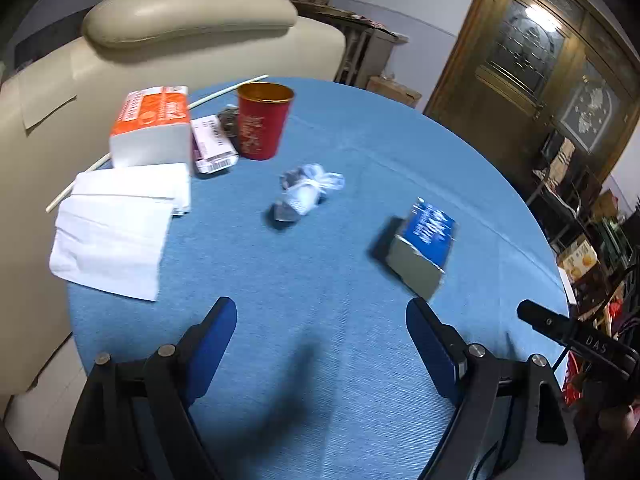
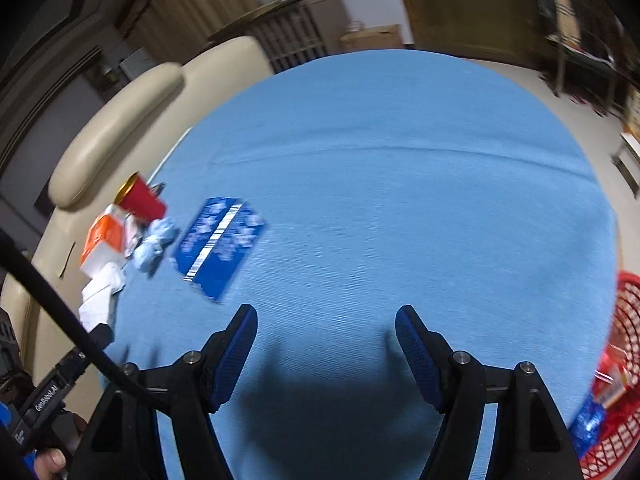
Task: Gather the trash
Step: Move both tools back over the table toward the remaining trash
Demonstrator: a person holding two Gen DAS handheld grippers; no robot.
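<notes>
Two pieces of likely trash lie loose on the blue-covered desk [image 1: 320, 340]: a blue carton [image 1: 422, 248] on its side toward the right, and a crumpled plastic wrapper [image 1: 306, 194] near the middle, well apart from each other. Judging by its crisp edges, the carton is probably light and fairly stiff but would crush if squeezed hard, so a hold across its narrow faces looks safer than across the broad printed one. By contrast, the wrapper looks soft, nearly weightless and slippery; pinching its bunched middle should hold better than a loose tail. Both tools are spread wide with nothing between the fingers: the left gripper [image 1: 322, 316] hovers over bare cloth short of both items, and the right gripper [image 2: 326, 322] hangs above the cloth with the carton [image 2: 222, 242] ahead to its left. At the far left sit a red cup [image 1: 264, 120], upright with its inside not readable, an orange tissue pack [image 1: 154, 128], loose white tissues [image 1: 120, 224] and a small labelled packet [image 1: 214, 144] just beside the cup. Off the desk's right edge a red mesh basket [image 2: 624, 344] already holds some packaging, blue and orange, though what exactly is too blurred to tell; it seems the place for the trash.
</notes>
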